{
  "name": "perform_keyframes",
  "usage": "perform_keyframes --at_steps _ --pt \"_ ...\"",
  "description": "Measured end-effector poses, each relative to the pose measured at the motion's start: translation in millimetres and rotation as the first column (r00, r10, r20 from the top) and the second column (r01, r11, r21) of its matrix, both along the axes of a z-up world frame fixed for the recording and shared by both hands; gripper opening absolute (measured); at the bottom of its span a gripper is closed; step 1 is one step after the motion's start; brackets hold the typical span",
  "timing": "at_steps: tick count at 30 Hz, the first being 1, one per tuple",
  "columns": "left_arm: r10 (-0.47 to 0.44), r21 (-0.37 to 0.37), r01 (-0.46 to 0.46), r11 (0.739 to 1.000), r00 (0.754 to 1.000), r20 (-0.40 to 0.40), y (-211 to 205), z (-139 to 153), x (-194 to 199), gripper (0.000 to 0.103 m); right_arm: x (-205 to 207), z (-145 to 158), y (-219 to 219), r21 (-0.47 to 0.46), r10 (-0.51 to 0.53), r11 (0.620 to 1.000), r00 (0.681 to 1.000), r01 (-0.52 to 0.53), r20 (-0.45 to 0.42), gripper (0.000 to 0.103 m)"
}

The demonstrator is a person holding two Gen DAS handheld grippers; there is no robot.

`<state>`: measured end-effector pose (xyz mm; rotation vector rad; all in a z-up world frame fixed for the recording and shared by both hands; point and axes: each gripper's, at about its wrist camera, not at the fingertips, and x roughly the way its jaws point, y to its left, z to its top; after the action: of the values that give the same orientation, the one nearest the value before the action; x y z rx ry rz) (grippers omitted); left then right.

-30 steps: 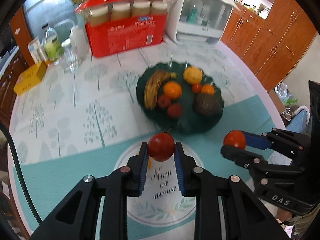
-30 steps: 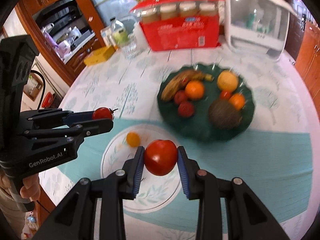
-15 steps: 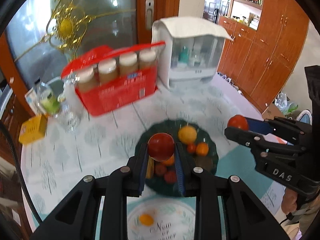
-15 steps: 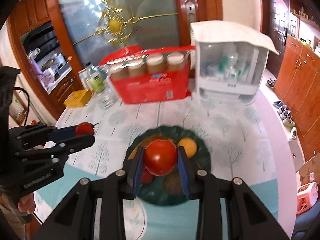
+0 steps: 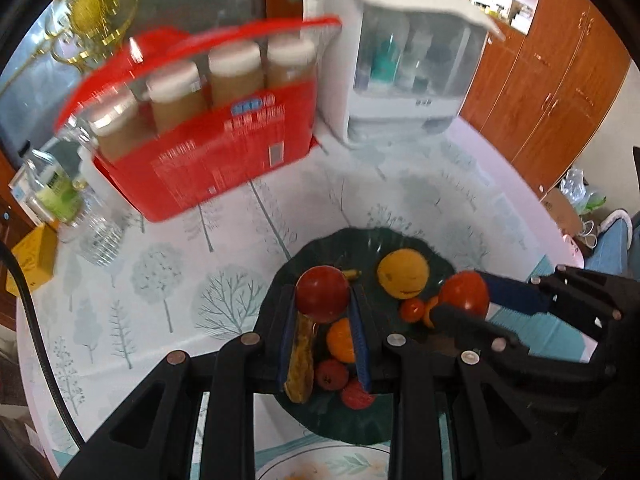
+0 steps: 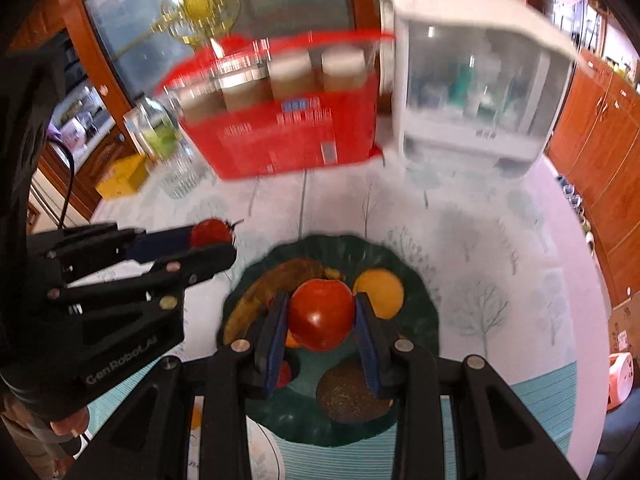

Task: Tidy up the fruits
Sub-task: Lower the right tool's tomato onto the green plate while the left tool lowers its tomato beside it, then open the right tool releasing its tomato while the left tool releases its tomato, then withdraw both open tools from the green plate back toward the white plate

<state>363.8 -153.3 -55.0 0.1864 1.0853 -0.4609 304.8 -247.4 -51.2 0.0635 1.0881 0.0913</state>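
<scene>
My left gripper is shut on a red tomato and holds it above the dark green fruit plate. My right gripper is shut on a bigger red tomato above the same plate. The plate holds a banana, a yellow orange, a brown coconut, an orange and small red fruits. Each gripper shows in the other's view, the right and the left.
A red box of jars and a white cabinet stand at the back of the table. A water bottle and a yellow box are at the back left. A white patterned plate lies at the near edge.
Both grippers have moved forward and lower over the green plate with their tomatoes. The white plate has slipped to the bottom edge of view.
</scene>
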Motion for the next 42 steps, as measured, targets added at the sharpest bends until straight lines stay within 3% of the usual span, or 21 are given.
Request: perform_keyframes --at_steps 5,11,23,26,31,42 --pt "-0.011 0.004 0.011 1.0 0.998 -0.059 -5.4 -38.9 12.2 0.024 7.9 -33.1 1.1 -0.016 -0.006 1.0 0.998 0.005 -0.068 0.033" --pt "-0.044 0.005 0.045 0.999 0.995 -0.091 -13.7 -66.1 16.1 0.024 15.3 -58.2 1.6 -0.026 -0.009 1.0 0.994 0.006 -0.111 0.033" --pt "-0.053 0.023 0.056 0.998 0.992 -0.118 -15.6 -87.3 18.0 0.024 15.0 -87.5 4.8 -0.058 -0.014 0.998 0.988 0.005 -0.156 0.034" --pt "-0.05 0.03 0.053 0.998 0.992 -0.112 -13.6 -85.5 15.6 0.035 11.9 -87.8 4.8 -0.051 -0.016 0.999 0.988 0.009 -0.151 0.04" --pt "-0.045 0.018 0.047 0.999 0.996 -0.08 -8.9 -73.6 9.5 0.067 4.5 -83.9 5.7 -0.04 -0.01 0.999 0.99 0.004 -0.139 0.045" --pt "-0.01 -0.018 0.009 1.0 0.999 -0.034 4.8 -32.7 -11.4 0.088 -13.5 -57.1 3.5 -0.016 -0.031 0.999 0.995 0.029 -0.093 0.051"
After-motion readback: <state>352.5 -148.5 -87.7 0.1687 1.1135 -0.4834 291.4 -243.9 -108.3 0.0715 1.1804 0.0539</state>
